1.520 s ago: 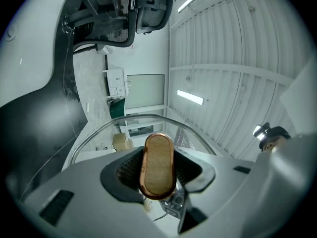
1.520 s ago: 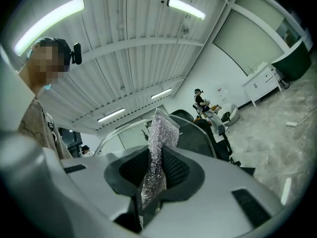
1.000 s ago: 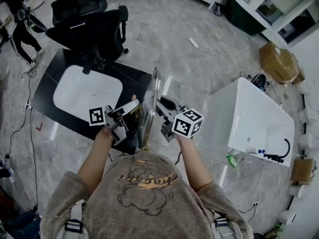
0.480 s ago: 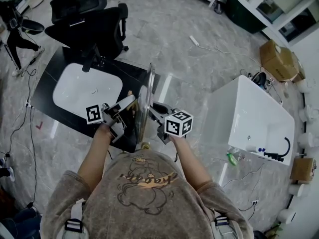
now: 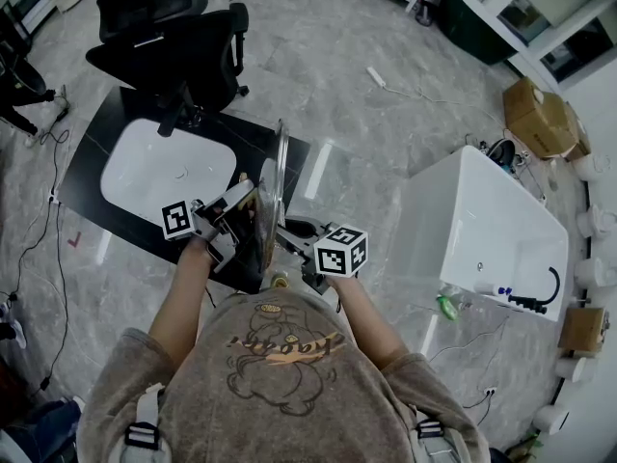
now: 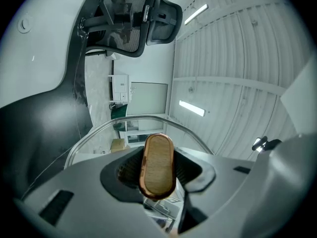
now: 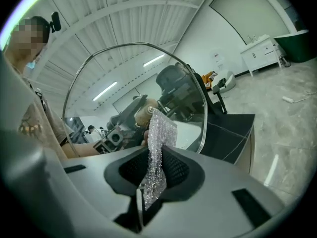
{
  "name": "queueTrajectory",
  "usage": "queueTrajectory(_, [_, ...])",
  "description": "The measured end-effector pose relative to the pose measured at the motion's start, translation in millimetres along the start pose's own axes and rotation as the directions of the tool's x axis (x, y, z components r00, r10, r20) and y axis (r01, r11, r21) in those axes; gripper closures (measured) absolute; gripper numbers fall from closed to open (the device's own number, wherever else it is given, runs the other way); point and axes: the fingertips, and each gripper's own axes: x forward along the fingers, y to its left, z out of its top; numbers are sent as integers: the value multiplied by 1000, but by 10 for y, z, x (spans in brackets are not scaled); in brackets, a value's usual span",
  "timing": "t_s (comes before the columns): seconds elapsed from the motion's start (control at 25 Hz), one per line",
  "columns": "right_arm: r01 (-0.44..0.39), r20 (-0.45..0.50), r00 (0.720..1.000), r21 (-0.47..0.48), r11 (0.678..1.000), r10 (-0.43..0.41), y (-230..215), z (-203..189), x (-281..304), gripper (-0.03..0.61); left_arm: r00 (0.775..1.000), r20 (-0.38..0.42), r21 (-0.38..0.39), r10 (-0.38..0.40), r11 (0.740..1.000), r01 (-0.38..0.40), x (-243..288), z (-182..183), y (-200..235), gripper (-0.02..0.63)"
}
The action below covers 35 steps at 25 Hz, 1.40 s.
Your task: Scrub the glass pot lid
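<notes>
Clamping the wooden knob (image 6: 158,165), the left gripper (image 5: 243,210) holds the glass pot lid (image 5: 274,177) upright on edge above the black counter (image 5: 94,152) beside the white sink (image 5: 159,177). On the lid's other side, the right gripper (image 5: 301,231) is clenched on a silvery mesh scrubber (image 7: 158,148), whose free end lies close against the glass.

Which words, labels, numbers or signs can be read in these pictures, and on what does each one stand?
Shirt: curved lettering over a cartoon print, too blurred to read.
Left cube and right cube: black-and-white square markers, no words.
Nothing else is readable in any view.
</notes>
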Motion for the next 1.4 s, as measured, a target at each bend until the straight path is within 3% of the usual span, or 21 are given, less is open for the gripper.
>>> queueTrajectory(0.36, [-94, 16, 995, 39, 995, 94, 422, -32, -153, 494, 999, 18, -20, 43, 999, -43, -62, 15, 139, 433])
queueTrajectory(0.68, [-196, 85, 978, 25, 980, 193, 742, 237, -359, 494, 999, 4, -27, 45, 999, -45, -88, -12, 175, 433])
queueTrajectory(1.16, [-213, 278, 940, 30, 977, 196, 779, 878, -667, 494, 997, -36, -38, 61, 997, -62, -97, -192, 195, 433])
queueTrajectory(1.4, [-185, 305, 937, 19, 982, 171, 732, 914, -675, 494, 997, -23, -22, 70, 997, -71, -108, -166, 165, 433])
